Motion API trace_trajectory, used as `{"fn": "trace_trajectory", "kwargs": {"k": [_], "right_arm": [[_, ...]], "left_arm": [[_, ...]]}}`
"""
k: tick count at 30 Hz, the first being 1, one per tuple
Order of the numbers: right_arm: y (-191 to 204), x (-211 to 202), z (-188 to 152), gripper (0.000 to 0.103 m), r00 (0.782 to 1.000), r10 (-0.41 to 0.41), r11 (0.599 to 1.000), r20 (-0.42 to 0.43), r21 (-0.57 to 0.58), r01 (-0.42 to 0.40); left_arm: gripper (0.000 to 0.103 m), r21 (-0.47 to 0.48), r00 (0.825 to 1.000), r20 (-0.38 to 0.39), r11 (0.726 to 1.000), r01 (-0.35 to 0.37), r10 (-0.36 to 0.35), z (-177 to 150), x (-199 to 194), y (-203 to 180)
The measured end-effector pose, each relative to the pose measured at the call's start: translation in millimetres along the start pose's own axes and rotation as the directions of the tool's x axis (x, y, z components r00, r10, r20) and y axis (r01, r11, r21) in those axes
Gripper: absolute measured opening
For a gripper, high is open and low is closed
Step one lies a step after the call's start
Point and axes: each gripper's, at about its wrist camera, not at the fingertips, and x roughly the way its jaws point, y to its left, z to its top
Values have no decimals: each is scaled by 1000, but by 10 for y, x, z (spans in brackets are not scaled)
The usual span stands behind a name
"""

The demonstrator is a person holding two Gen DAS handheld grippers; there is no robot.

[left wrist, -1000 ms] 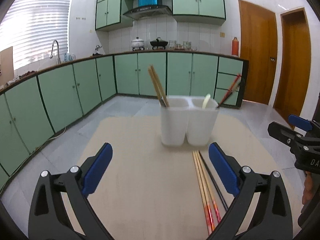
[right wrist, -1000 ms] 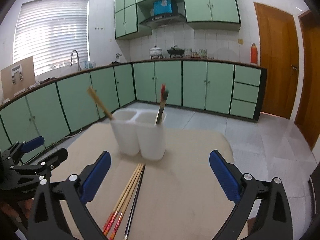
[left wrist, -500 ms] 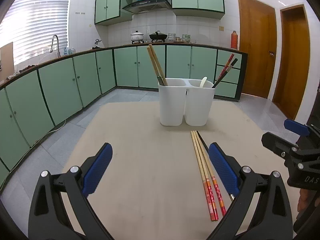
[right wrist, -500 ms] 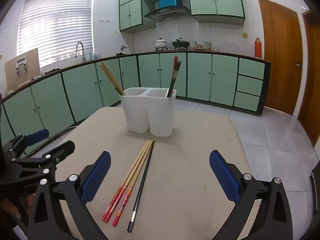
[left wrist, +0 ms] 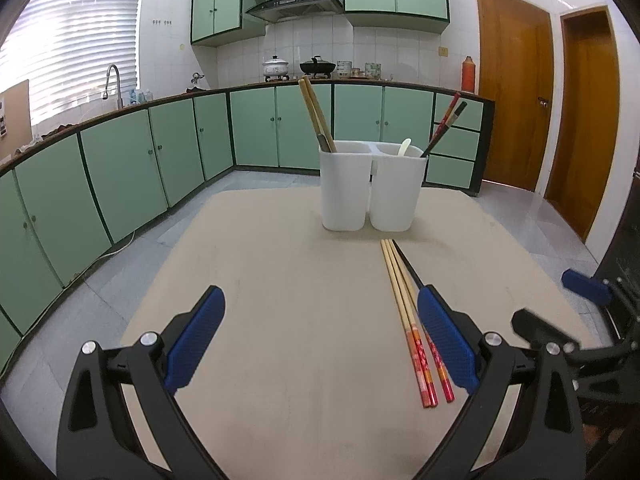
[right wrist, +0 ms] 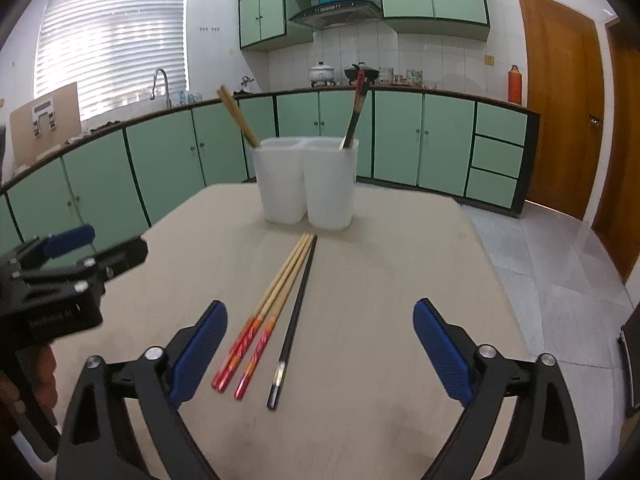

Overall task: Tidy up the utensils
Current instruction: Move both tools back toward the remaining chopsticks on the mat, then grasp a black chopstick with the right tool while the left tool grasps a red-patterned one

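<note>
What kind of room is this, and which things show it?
Most likely a home kitchen: green cabinets run under a counter, a sink tap stands by the window, and pots sit below a range hood.

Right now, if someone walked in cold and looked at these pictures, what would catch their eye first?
Probably the white two-compartment holder standing mid-table with chopsticks sticking up out of both cups. Just in front of it three loose chopsticks lie side by side on the beige table: two wooden ones with red ends and a black one. The right gripper, its jaws closing, frames them with nothing between its pads.
</note>
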Motion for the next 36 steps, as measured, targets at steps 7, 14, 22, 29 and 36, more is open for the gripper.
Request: {"fn": "trace_trajectory", "kwargs": {"k": [7, 14, 22, 29, 36], "right_arm": [[67, 98, -228, 64, 997, 7, 1000, -78, 24, -5], [130, 223, -406, 42, 988, 23, 999, -152, 40, -17], [207, 295, -500, 31, 980, 30, 1000, -198, 12, -28], [279, 336, -481, 21, 979, 14, 1000, -206, -21, -18], [305, 321, -488, 8, 979, 9, 999, -201, -43, -18]], "left_arm": [[94, 3, 1000, -12, 1000, 0, 0, -115, -35, 32], [94, -19, 998, -51, 1000, -20, 19, -246, 22, 157], [94, -29, 997, -76, 999, -26, 24, -323, 76, 183], [94, -19, 996, -90, 1000, -17, 15, -342, 118, 136], [94, 7, 994, -113, 1000, 8, -7, -393, 161, -12]]}}
